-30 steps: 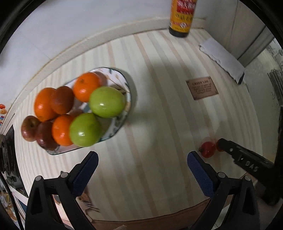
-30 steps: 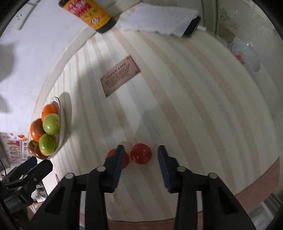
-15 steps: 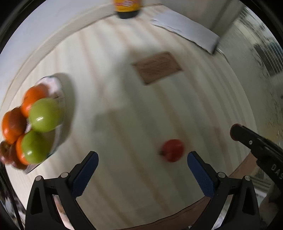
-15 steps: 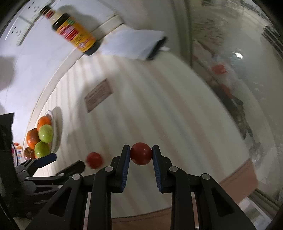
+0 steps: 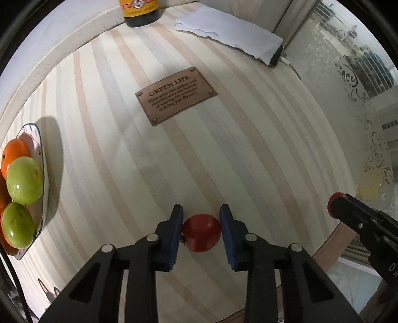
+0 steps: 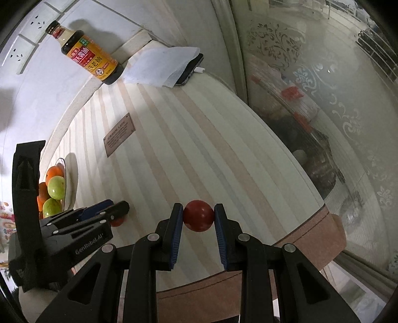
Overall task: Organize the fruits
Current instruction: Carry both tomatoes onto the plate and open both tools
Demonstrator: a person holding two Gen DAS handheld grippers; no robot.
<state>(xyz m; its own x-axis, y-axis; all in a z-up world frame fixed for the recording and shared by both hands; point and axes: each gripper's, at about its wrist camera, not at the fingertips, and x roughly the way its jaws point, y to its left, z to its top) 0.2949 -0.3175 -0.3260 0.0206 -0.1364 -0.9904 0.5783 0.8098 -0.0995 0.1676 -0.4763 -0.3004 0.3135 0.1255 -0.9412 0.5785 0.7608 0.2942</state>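
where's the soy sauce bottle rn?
The dark soy sauce bottle with the yellow label stands at the striped table's far edge against the white wall, just left of the white folded paper; the left wrist view shows its base top centre.

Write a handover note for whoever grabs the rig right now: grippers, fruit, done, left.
Left gripper: shut on a red fruit, low over the striped table.
Right gripper: shut on a second red fruit, raised above the table near its front edge.
Plate at the left side already holds oranges and green apples; no fruit shows loose on the table.
Done: both red fruits gripped.
Left: carry both to the plate and release. It is heaped, so set them down gently.
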